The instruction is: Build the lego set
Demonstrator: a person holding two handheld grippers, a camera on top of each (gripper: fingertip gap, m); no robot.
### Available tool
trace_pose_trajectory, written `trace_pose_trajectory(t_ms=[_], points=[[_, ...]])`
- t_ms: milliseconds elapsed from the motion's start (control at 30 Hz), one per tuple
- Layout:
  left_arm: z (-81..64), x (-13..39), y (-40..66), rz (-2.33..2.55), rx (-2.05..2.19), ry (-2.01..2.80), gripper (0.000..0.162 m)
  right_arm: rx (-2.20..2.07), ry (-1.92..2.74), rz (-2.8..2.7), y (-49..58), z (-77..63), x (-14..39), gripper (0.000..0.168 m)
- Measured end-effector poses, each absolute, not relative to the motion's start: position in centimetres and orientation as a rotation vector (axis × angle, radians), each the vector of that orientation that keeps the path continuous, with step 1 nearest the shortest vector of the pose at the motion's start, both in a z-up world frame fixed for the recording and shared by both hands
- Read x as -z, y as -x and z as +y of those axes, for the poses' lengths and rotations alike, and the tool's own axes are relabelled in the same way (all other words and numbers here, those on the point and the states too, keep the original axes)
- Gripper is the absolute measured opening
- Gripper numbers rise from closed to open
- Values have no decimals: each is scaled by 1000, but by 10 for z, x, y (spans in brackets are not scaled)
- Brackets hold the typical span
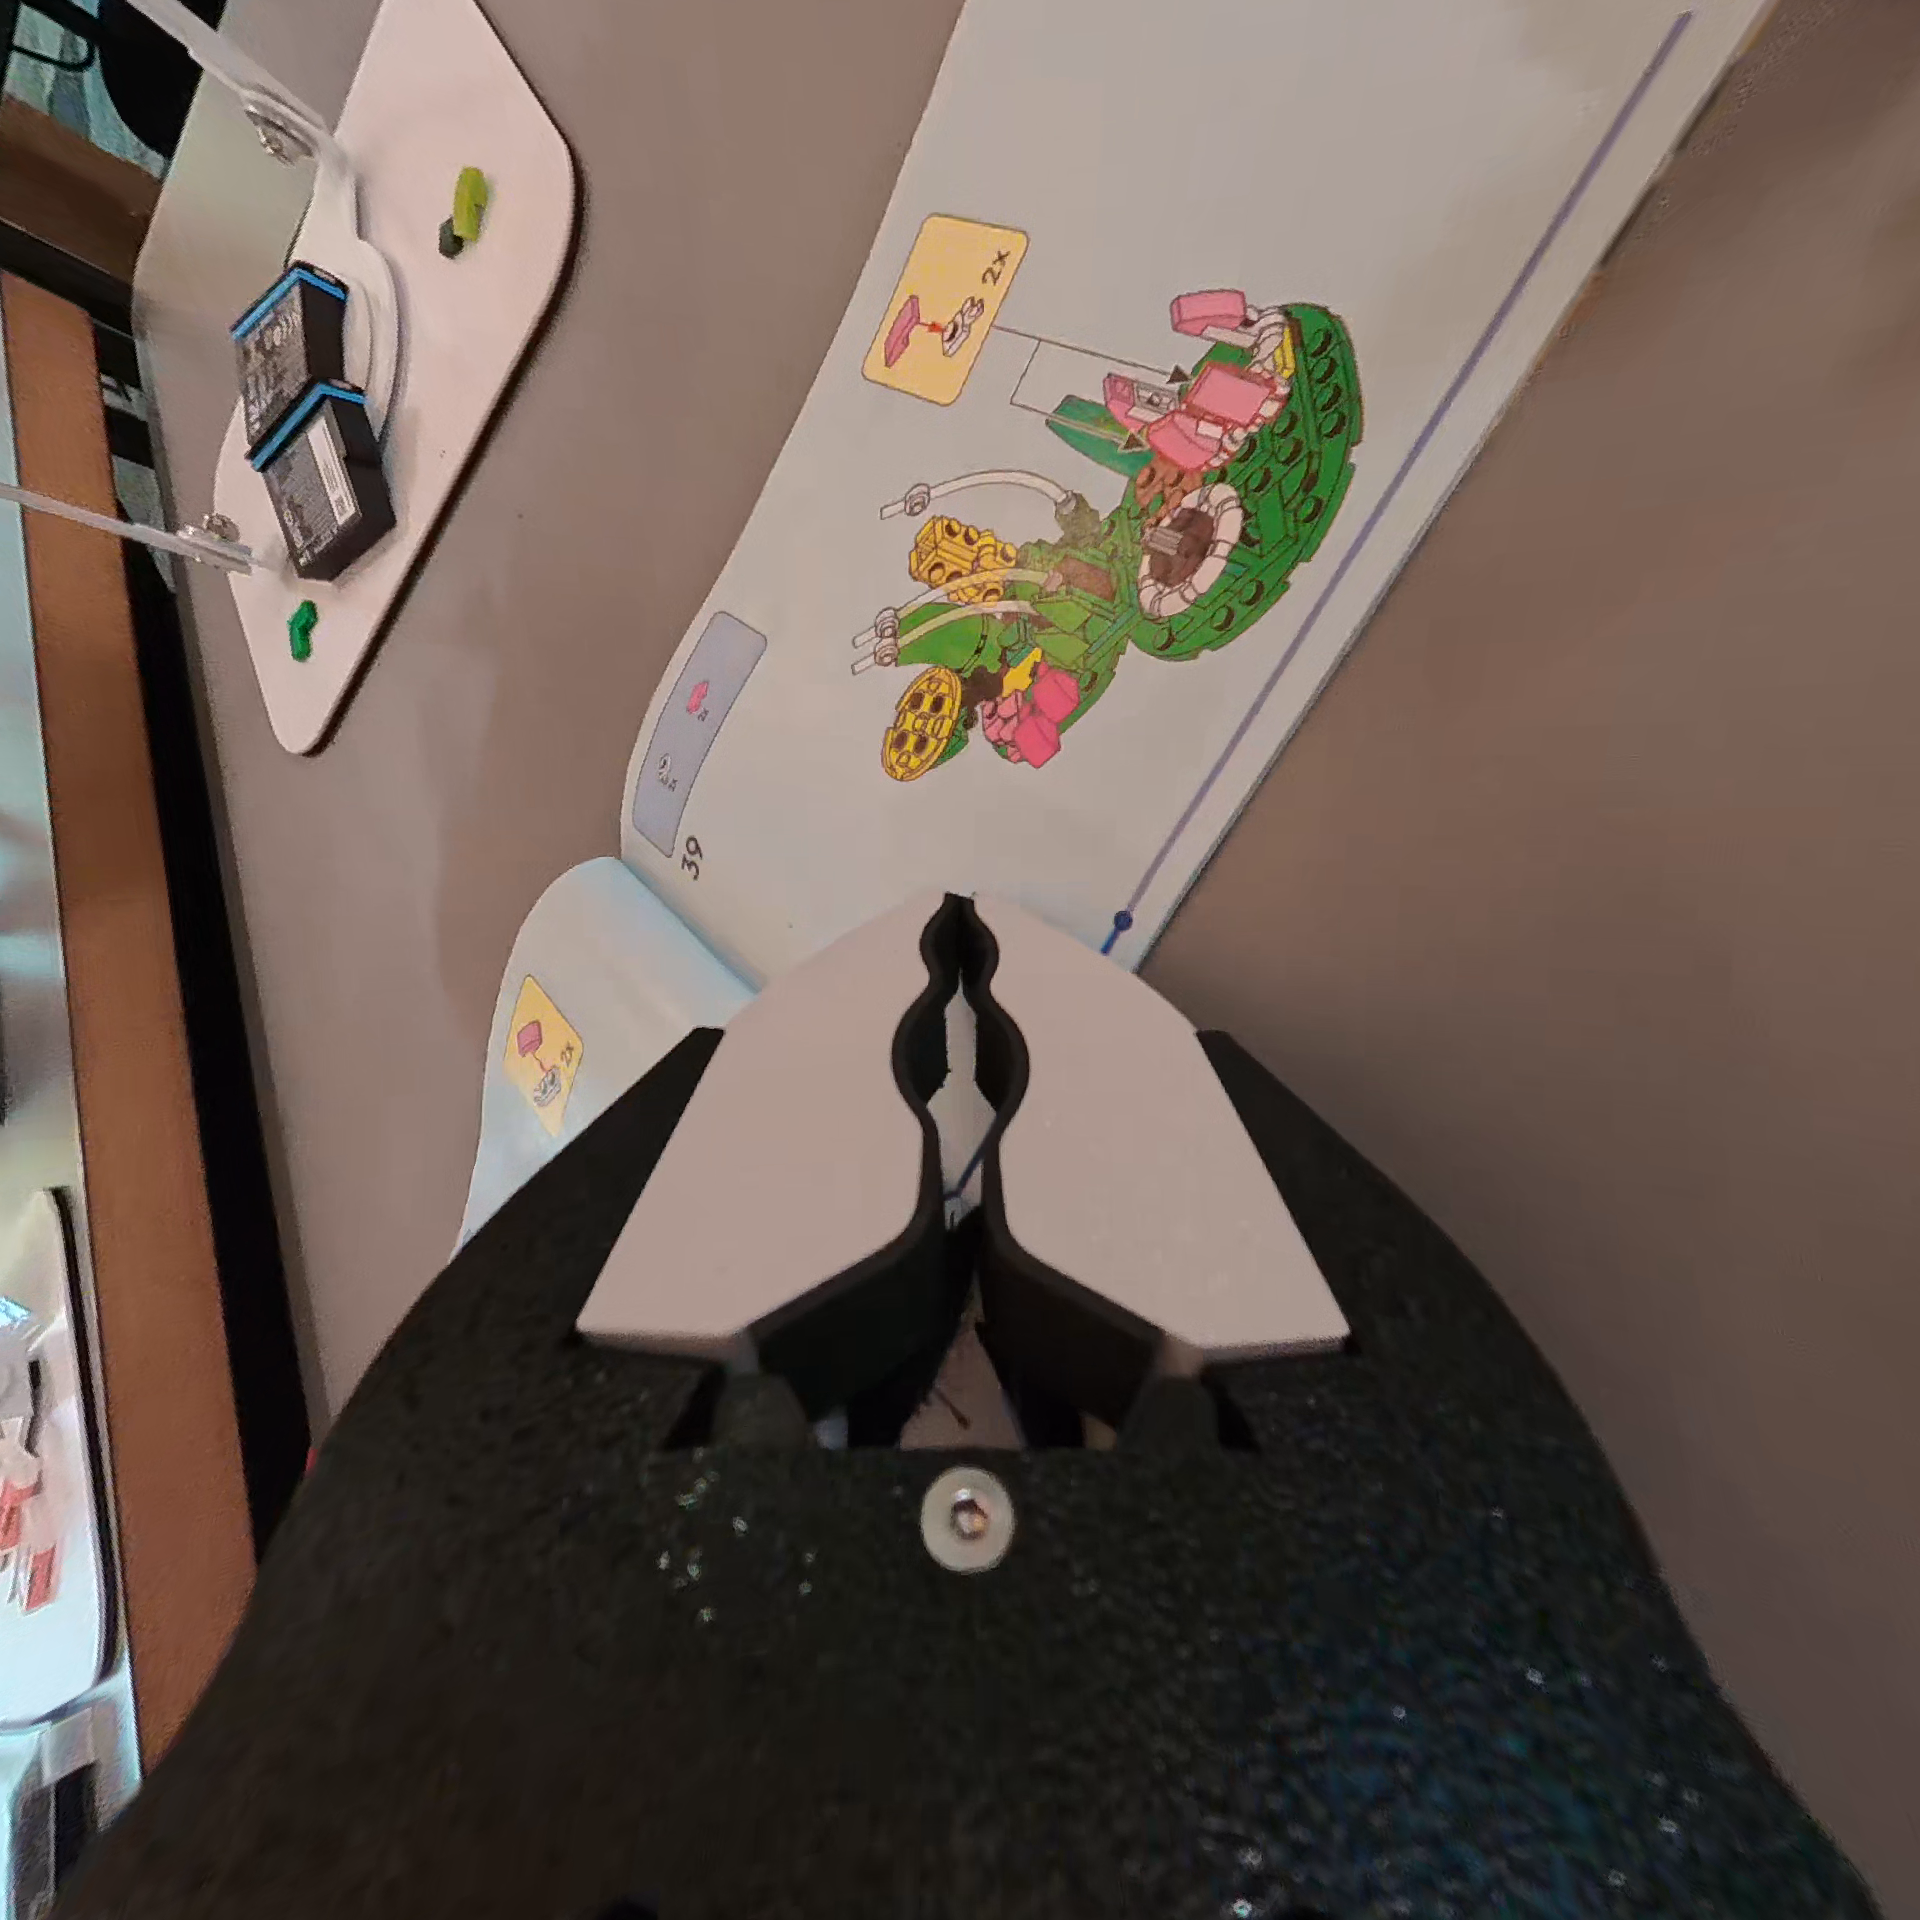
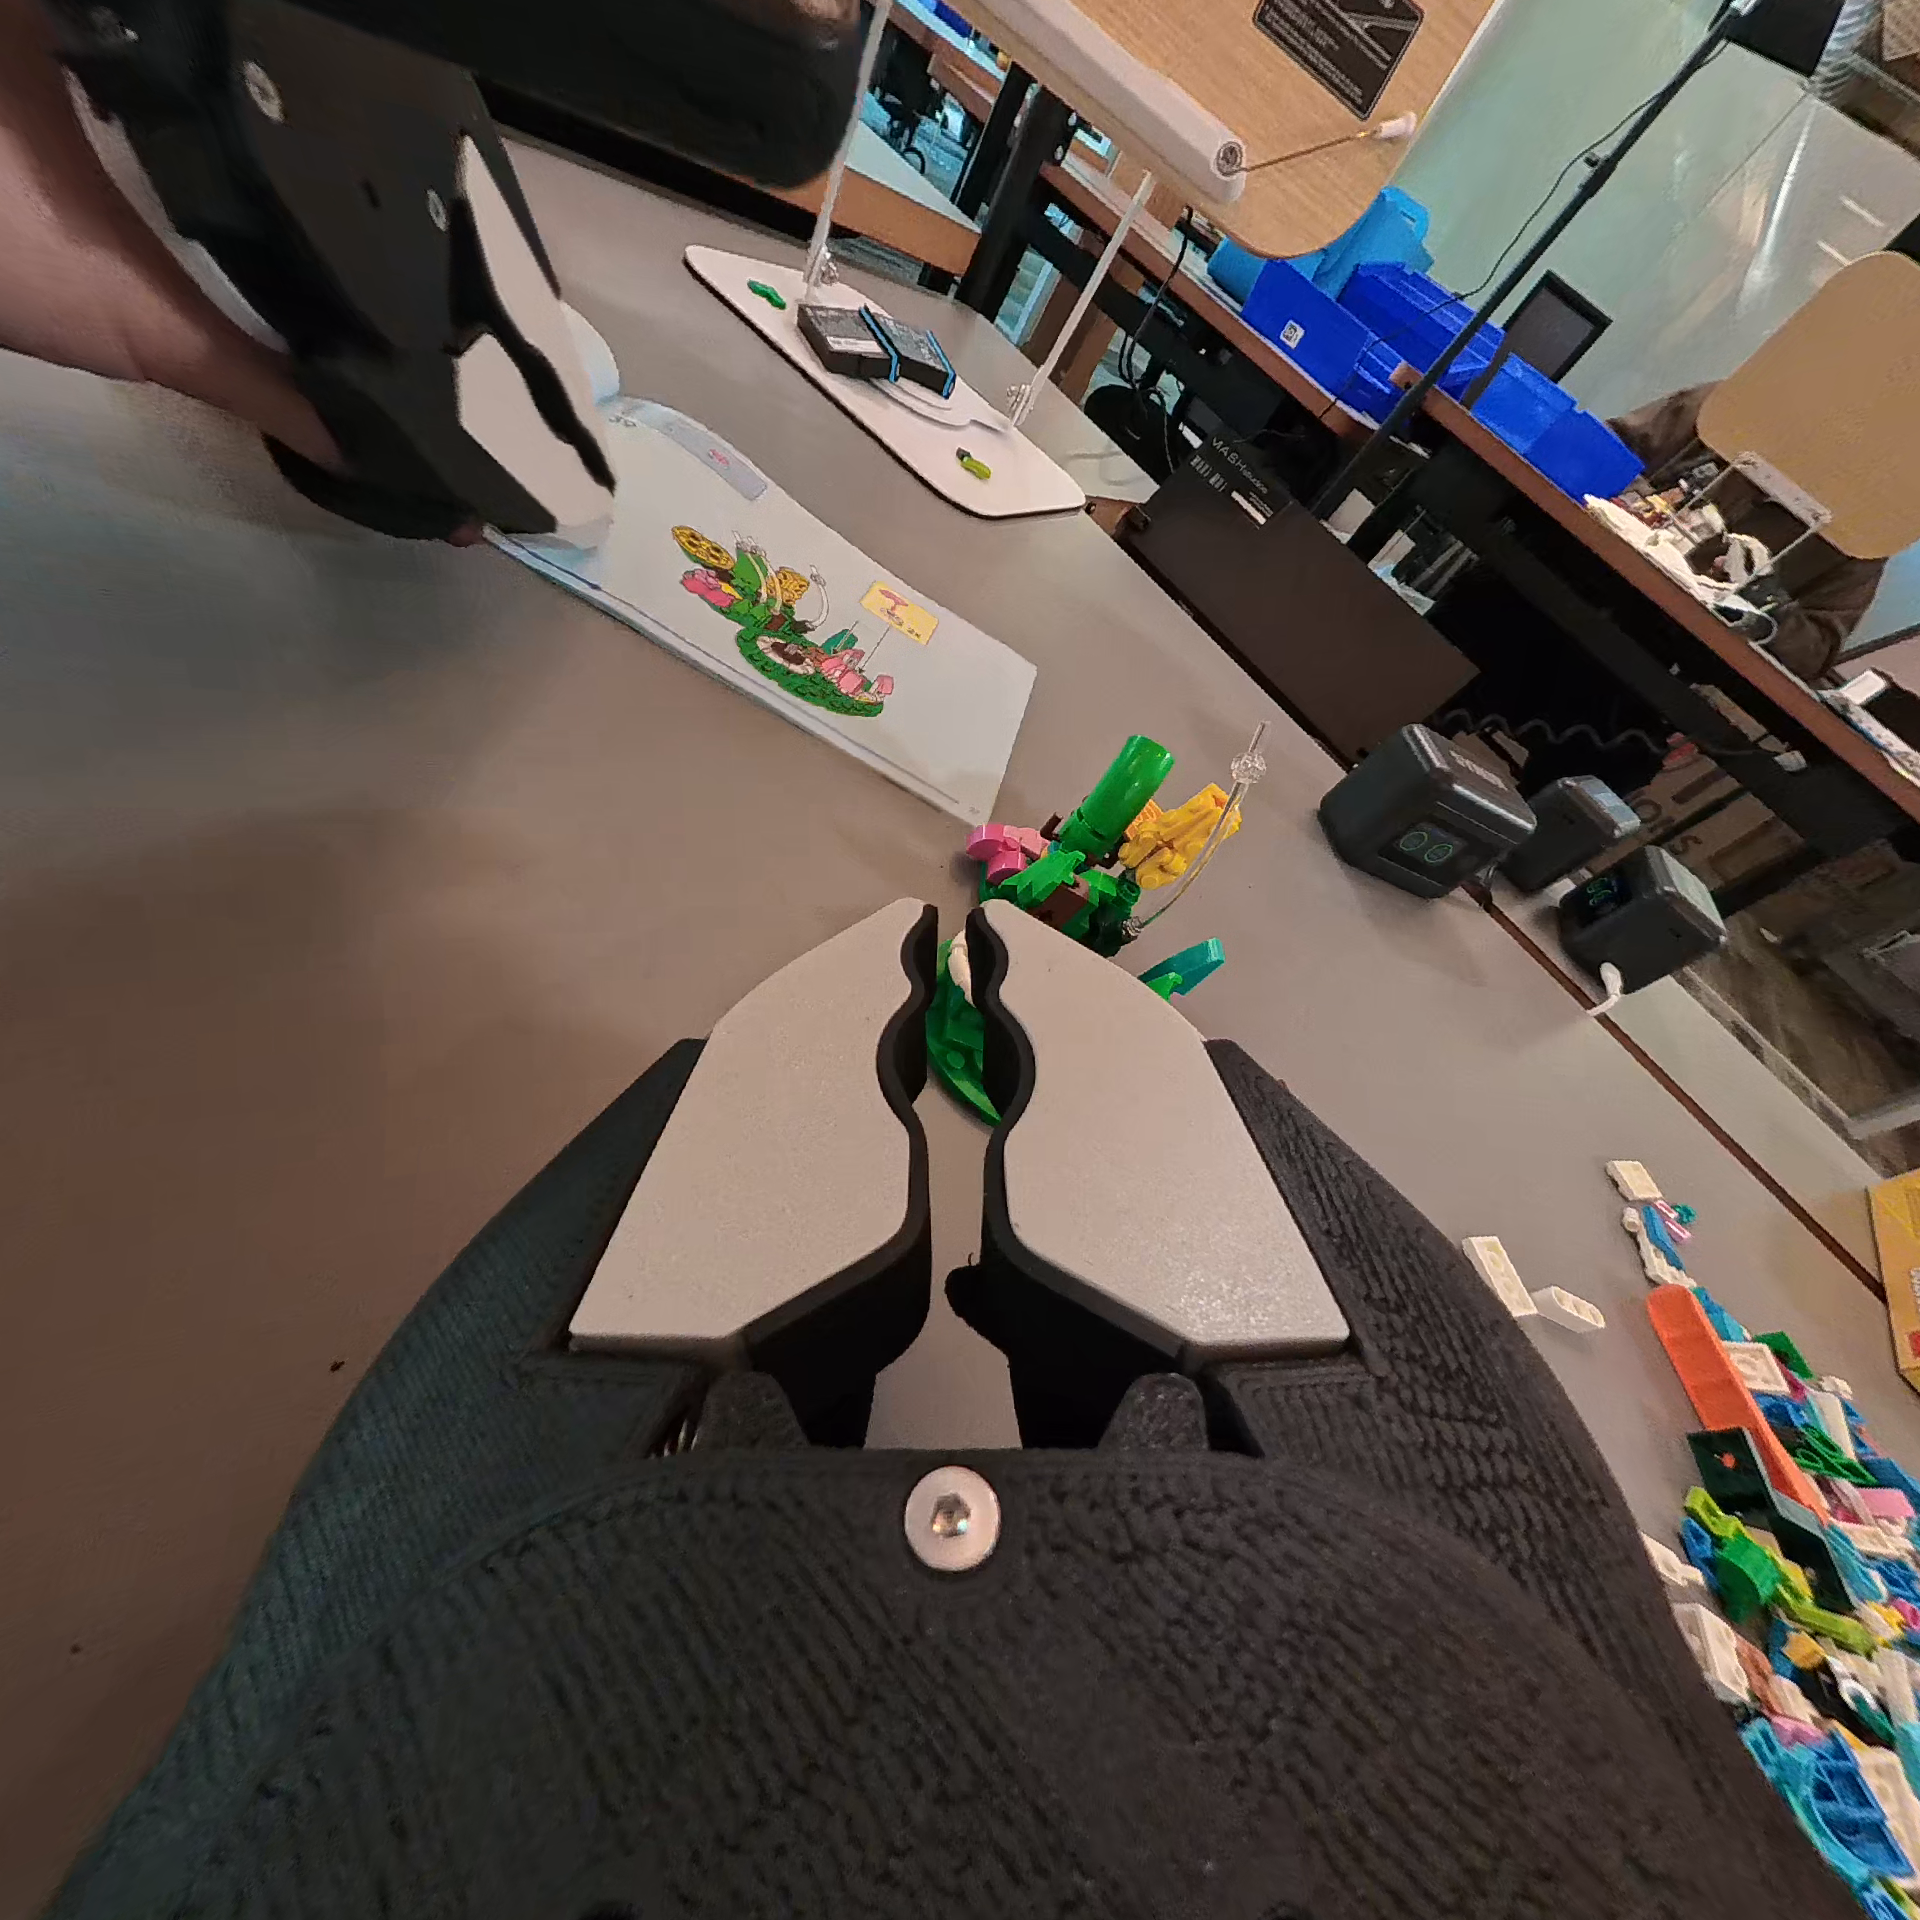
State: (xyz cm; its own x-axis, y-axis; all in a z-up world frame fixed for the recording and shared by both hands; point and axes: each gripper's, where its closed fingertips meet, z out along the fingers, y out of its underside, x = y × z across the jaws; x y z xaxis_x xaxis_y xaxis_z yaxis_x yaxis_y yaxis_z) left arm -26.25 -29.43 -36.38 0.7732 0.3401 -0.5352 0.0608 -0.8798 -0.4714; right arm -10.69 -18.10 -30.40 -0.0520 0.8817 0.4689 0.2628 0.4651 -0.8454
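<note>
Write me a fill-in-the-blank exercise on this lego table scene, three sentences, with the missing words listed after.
1. The left gripper hangs over the open ____ booklet, fingertips together.
2. The right gripper points at the partly built lego model, whose tall upright stem is ____ in colour.
3. The pile of loose bricks lies to the ____ of the right gripper.

Missing words: instruction; green; right

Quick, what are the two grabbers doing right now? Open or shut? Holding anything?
Left hand-held gripper: shut, nothing between its fingers, over the instruction booklet.
Right hand-held gripper: slightly open, holding nothing, right in front of the lego plant model.
</note>
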Motion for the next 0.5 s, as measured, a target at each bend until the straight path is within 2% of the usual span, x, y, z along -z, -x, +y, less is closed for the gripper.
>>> trace_pose_trajectory(t_ms=[33,267,500], points=[[-293,364,265,-312,-881,2531,0,-686,1024,-1583,107,-181,304,4],[-281,361,284,-369,-966,2489,0,-681,1012,-1582,107,-179,303,4],[-240,292,234,-204,-1020,1981,0,-695,927,-1478,105,-176,285,4]])
